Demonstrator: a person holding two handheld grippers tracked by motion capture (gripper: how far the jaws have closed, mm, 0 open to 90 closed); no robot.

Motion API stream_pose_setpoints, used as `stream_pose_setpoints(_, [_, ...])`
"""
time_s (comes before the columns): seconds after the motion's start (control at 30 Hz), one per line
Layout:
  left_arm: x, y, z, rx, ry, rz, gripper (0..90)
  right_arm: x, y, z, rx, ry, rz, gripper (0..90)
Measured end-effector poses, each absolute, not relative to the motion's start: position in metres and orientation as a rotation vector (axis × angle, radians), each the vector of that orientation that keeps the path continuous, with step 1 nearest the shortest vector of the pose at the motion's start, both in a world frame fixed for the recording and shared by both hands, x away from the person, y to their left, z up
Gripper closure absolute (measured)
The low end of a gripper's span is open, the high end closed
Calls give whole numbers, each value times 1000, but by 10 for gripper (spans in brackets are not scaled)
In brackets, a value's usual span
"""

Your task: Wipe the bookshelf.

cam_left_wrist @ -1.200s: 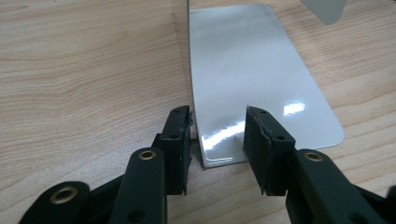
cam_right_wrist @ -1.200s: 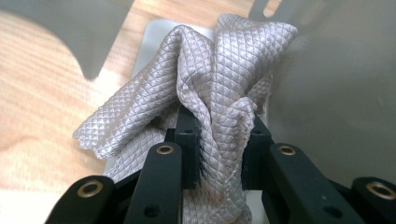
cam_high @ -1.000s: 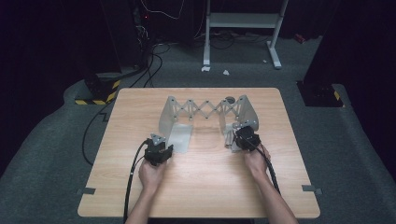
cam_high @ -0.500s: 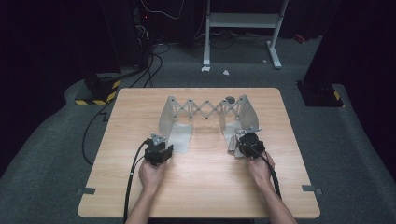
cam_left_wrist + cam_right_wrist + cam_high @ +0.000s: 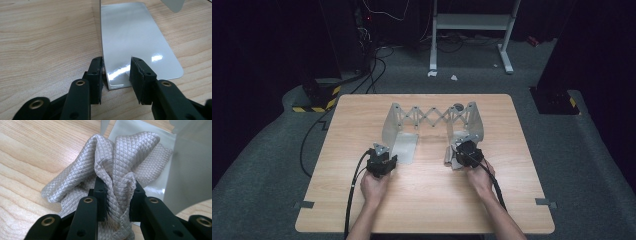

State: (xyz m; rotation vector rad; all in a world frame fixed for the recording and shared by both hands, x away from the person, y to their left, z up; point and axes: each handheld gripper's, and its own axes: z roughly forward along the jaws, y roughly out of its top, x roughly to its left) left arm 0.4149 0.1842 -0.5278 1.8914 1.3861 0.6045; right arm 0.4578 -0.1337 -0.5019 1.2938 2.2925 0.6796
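Two grippers work at a wooden table [image 5: 422, 200], one in each of our hands. Our right gripper [image 5: 117, 192] is clenched on a bunched, quilted grey cloth [image 5: 112, 165]: the fabric fills the gap between its black jaws, and both pads press into the folds. The cloth bulges up above the jaws and spills down toward the table on the left of that view. From above, we see this gripper [image 5: 468, 152] at the near end of the right flat plate of a metal rack [image 5: 434, 117], with the cloth [image 5: 453, 159] just beside it on the wood.

Our left gripper [image 5: 116, 71] stands partly open. Its jaws straddle the near corner of the rack's left flat plate [image 5: 132, 37], which lies shiny on the table. The left pad sits right against the plate's edge, while the right pad hangs over the plate's surface; we cannot tell whether it touches. From above, this gripper [image 5: 382, 160] sits at the plate's near end.
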Motion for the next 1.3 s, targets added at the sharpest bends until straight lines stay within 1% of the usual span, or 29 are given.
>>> stream_pose_setpoints(0.2, [415,184,-528,1890,1388,605,629,467,-137,-501,1302,2279,644,748])
stream_pose_setpoints(0.43, [415,184,-528,1889,1388,603,632,476,-156,-502,1332,2234,630,749])
stream_pose_setpoints(0.67, [415,184,-528,1889,1390,604,633,477,-170,-501,1357,2208,593,752])
stream_pose_setpoints(0.87, [415,184,-528,1888,1390,604,633,476,-160,-502,1340,2219,626,752])
stream_pose_setpoints(1.3, [415,184,-528,1890,1389,608,633,494,-132,-501,1312,2257,622,750])
